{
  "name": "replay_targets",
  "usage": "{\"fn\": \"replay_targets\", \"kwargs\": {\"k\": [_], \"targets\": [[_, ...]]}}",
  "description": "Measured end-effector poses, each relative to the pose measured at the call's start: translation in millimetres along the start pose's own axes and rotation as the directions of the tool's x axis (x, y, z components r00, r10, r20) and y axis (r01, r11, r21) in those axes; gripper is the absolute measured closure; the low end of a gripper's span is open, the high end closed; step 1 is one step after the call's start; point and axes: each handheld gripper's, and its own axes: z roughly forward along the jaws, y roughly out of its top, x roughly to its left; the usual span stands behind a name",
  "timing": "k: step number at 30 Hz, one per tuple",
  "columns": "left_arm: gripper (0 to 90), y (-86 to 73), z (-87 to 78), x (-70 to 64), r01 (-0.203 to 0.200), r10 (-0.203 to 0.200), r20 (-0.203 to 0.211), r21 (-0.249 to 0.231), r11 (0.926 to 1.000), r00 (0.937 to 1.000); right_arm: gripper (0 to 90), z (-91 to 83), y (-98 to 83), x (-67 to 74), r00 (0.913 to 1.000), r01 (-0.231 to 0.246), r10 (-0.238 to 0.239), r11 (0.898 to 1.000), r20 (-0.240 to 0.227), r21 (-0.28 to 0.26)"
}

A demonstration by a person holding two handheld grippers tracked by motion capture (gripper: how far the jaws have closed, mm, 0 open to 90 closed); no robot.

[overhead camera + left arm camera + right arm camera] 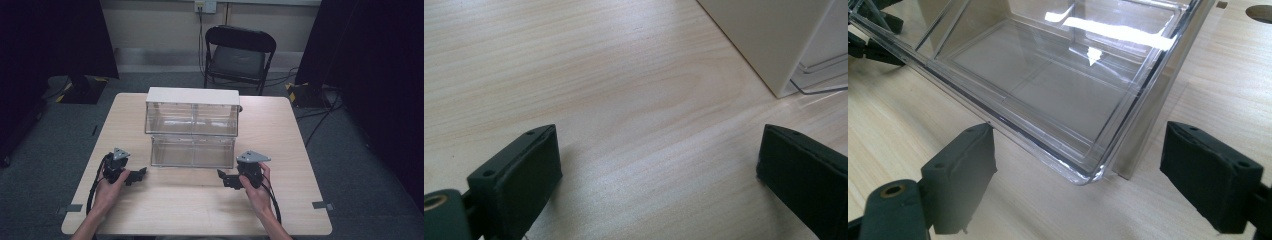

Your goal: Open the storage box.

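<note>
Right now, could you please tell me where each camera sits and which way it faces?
High view: above the person's side, looking forward and down on the table; both hands, left gripper and right gripper show.
Left gripper view: on the left gripper, facing bare tabletop; open jaws.
Right gripper view: on the right gripper, facing the clear drawer; open jaws.
Shared: the drawer appears in high and right views.
</note>
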Motion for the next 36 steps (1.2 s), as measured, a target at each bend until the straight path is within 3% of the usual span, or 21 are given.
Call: {"fn": "replay_targets", "kwargs": {"k": [36], "targets": [[3.5, 0.0, 0.0, 0.0, 0.0, 0.0, 0.0, 0.0, 1.0, 1.0, 13.8, -6.2, 5.5, 3.8, 0.9999, -0.003, 0.002, 0.999, -0.013, -0.045]]}}
